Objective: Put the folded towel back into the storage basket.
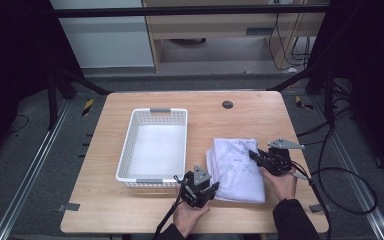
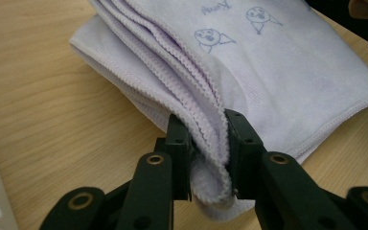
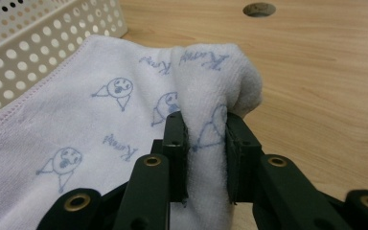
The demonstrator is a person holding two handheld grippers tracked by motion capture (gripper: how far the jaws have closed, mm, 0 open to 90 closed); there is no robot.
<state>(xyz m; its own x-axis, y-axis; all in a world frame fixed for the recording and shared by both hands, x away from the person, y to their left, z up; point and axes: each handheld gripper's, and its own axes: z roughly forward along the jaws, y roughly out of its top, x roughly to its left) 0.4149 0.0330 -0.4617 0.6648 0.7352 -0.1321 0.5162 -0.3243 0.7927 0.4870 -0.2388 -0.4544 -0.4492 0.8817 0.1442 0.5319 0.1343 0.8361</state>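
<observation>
A folded white towel [image 1: 240, 167] printed with small blue figures lies on the wooden table [image 1: 245, 120], right of a white basket [image 1: 152, 145]. My left gripper [image 1: 211, 189] is shut on the towel's near-left corner; in the left gripper view the stitched layers of the towel [image 2: 249, 67] are pinched between the pads of my left gripper [image 2: 207, 158]. My right gripper [image 1: 254, 155] is shut on the towel's far-right edge; in the right gripper view a bunched fold of the towel [image 3: 100, 120] is squeezed in my right gripper [image 3: 206, 153].
The perforated basket [image 3: 33, 43] stands empty, left of the towel. A round dark hole [image 1: 227, 104] marks the table near its far edge. Cables trail off the table's right side, and a person's hands come in from the near edge.
</observation>
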